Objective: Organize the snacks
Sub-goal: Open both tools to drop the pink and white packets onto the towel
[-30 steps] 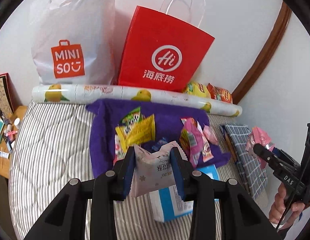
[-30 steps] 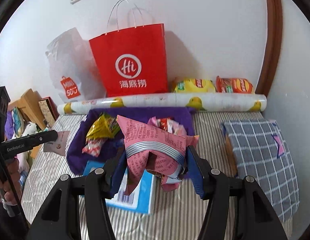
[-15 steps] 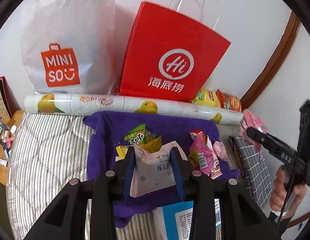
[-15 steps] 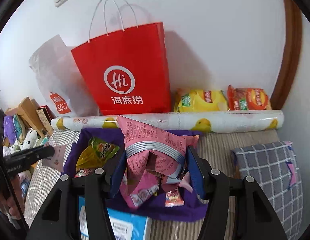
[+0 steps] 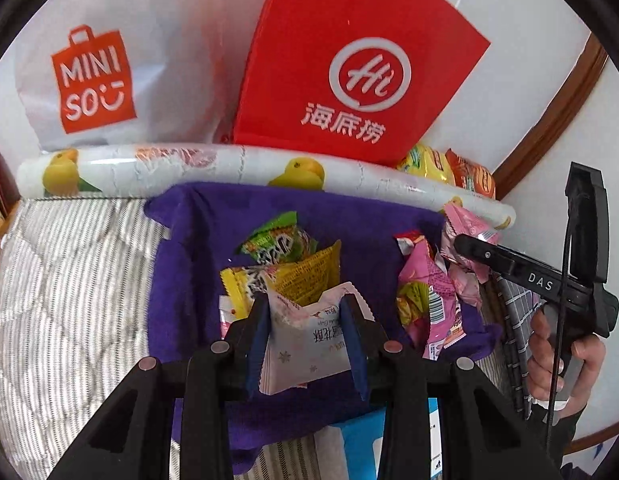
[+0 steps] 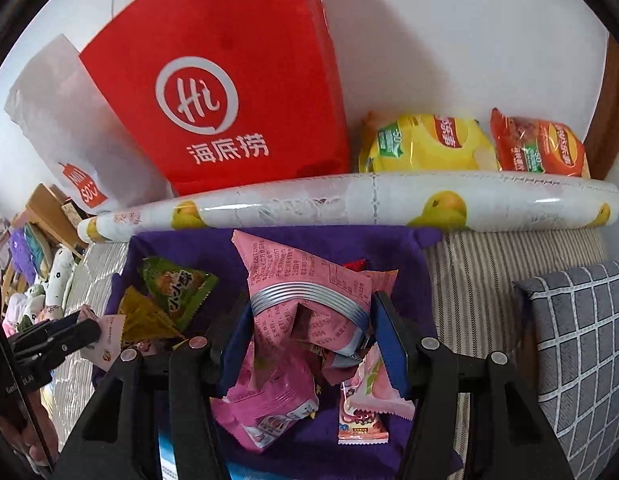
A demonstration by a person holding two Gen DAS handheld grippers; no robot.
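Snacks clamped above purple cloth (image 5: 197, 248).
We hold pale packet (image 5: 309, 344) in left gripper (image 5: 305, 340), pink packet (image 6: 309, 300) in right gripper (image 6: 309, 332); pink pile (image 6: 269, 408) directly beneath right.

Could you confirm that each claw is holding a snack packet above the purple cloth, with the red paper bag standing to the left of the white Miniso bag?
Nearly: in the left wrist view the red paper bag stands to the right of the white Miniso bag. The rest holds.

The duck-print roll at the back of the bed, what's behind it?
Behind the duck-print roll stand a red paper bag, a white Miniso bag and two chip bags, yellow and orange. Their bottoms are hidden by the roll.
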